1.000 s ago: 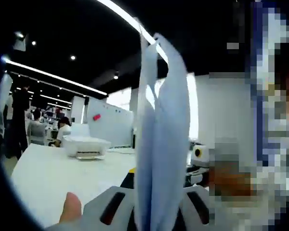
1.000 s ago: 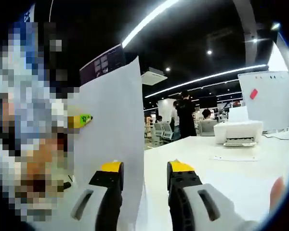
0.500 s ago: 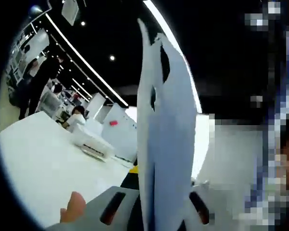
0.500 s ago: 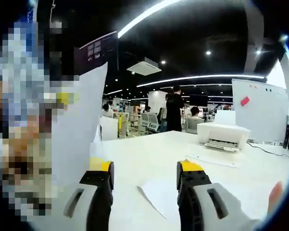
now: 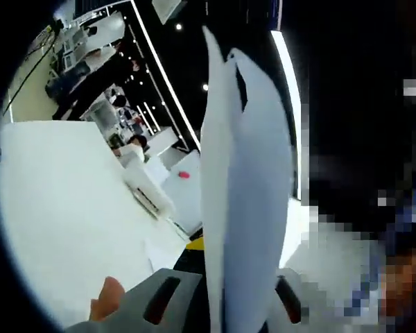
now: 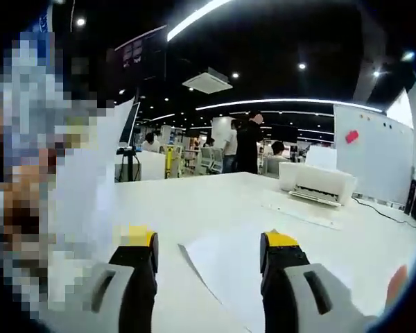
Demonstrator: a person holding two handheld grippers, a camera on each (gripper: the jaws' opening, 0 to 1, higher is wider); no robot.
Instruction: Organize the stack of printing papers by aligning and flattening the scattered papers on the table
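Left tongs (image 5: 225,316): grey jaws with yellow tips, clenched on a sheaf of thin white printing sheets (image 5: 239,194) that stands on edge and rises between them; a fingertip (image 5: 108,305) shows beside the near jaw.
Right tongs (image 6: 208,270): grey and black jaws with yellow tips, spread apart with nothing between them, held over the white worktop (image 6: 215,201).
Loose white sheet (image 6: 225,267): lies flat on the worktop, between the spread jaws, near the front edge.
Held sheaf, right gripper view: its white face (image 6: 90,194) stands at the left, raised off the worktop.
White desktop printer (image 6: 317,184): sits towards the far right corner of the worktop, another flat sheet (image 6: 301,214) just in front of it.
White board with a pink note (image 6: 374,159): behind the printer.
Background: people standing and seated (image 6: 248,142) beyond the far edge, strip lights on a dark ceiling.
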